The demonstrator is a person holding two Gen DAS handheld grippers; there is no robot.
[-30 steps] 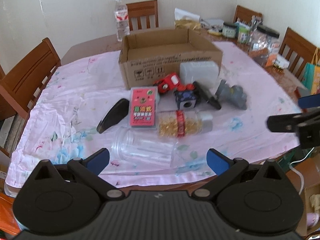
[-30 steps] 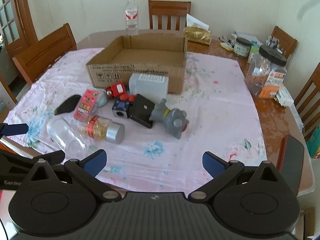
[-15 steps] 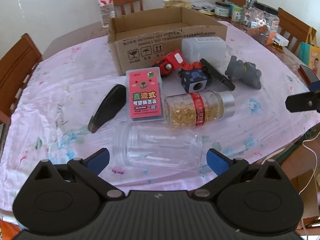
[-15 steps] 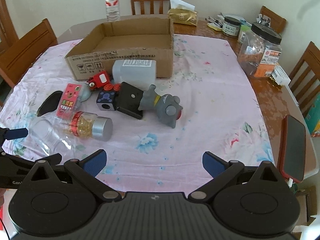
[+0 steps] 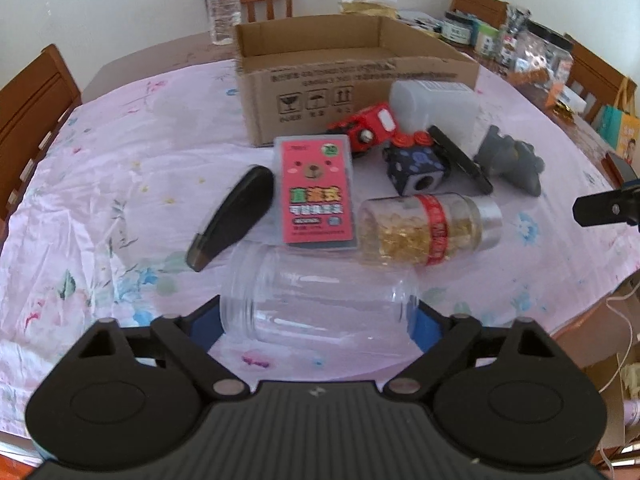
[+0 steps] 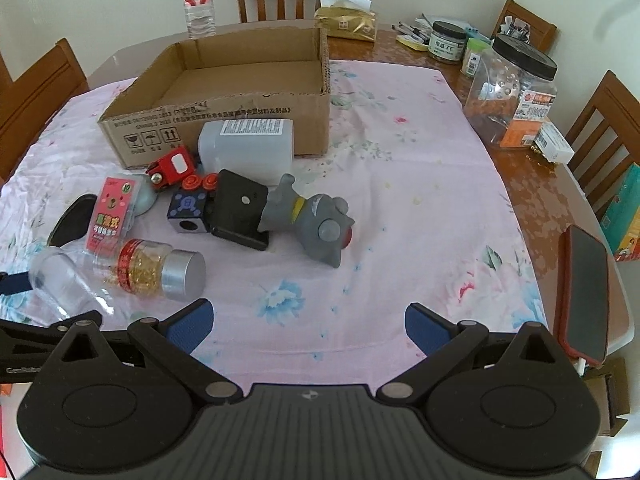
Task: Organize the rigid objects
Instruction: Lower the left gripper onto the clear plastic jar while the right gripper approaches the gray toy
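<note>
Closing in on the clear jar (image 5: pixel 320 304) lying nearest you, your left gripper (image 5: pixel 319 322) has just been narrowing around it; contact looks likely, unconfirmed. Right gripper (image 6: pixel 307 326) hangs wide, empty. Next: squeeze, lift toward the box (image 5: pixel 360 80).

Cardboard box (image 6: pixel 224 92) behind cluster: plastic bottle (image 6: pixel 246 148) against its front; capsule bottle (image 6: pixel 160 270) right of empty jar (image 6: pixel 60 280); phone (image 6: pixel 586 294) at table's right edge.
</note>
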